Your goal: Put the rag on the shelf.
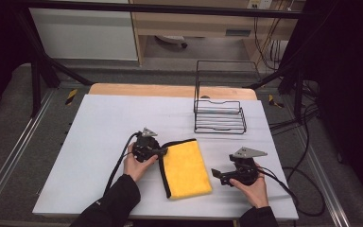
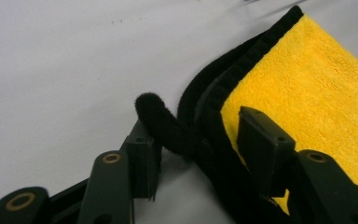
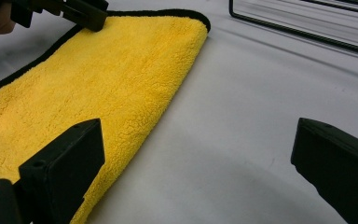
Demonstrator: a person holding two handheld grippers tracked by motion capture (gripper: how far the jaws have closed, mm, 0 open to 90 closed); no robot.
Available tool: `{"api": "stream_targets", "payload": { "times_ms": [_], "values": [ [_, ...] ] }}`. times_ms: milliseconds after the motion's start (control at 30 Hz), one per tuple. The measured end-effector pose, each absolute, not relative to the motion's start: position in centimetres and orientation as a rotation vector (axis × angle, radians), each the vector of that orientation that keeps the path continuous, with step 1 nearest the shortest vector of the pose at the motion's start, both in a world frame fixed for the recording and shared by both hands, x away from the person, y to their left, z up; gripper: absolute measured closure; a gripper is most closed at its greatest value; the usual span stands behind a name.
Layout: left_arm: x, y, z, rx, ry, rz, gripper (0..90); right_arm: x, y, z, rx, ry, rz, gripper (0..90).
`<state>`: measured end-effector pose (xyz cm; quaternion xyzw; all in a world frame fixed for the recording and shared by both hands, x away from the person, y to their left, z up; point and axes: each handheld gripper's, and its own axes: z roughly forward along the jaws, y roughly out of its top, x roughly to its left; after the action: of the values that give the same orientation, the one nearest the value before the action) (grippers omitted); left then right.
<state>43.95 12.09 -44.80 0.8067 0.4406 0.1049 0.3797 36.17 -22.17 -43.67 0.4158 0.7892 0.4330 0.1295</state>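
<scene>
Left tool (image 2: 196,140): jaws half spread, straddling the black-bound edge of the yellow cloth (image 2: 307,107). One jaw sits on the bare bench side, against a raised loop of the black binding (image 2: 161,122); the other rests over the yellow pile. The binding is bunched between them, but the pads do not visibly press on it, so no pinch is recorded. Jaw tips are partly hidden by the binding, and the bottom frame edge cuts off the lower jaw bodies.

In the high view the left tool (image 1: 163,151) lies at the cloth's (image 1: 186,169) upper left corner, the left hand (image 1: 136,164) behind it, sleeve cut off at the bottom edge.

Right tool (image 3: 196,154): jaws spread wide, nothing between them except bare white bench (image 3: 242,140). Its left jaw overlaps the cloth's (image 3: 98,79) near edge in the picture; contact cannot be judged. In the high view the right tool (image 1: 216,175) sits just beside the cloth's right edge, held by the right hand (image 1: 250,187).

Cloth lies flat on the bench (image 1: 99,142), folded, near the front centre. A black wire rack (image 1: 220,111) stands well apart at the back right; the right gripper view crops off all but its lowest wires (image 3: 303,32).
</scene>
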Motion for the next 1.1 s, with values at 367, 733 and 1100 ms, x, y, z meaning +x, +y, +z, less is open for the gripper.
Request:
{"api": "stream_targets", "payload": {
  "times_ms": [367, 733, 1100],
  "values": [
    [43.8, 11.6, -44.8, 2.054, 1.162, 0.227, 63.8, 36.3, -22.2, -43.6, 1.214, 2.285, 1.274, 3.9],
    [43.6, 11.4, -44.6, 2.068, 1.15, 0.236, 75.3, 36.8, -22.1, -43.6, 1.231, 2.269, 1.292, 3.8],
    [43.6, 11.2, -44.7, 2.1, 1.124, 0.252, 75.3, 38.4, -20.5, -43.5, 1.224, 2.261, 1.302, 2.1]
  ]
}}
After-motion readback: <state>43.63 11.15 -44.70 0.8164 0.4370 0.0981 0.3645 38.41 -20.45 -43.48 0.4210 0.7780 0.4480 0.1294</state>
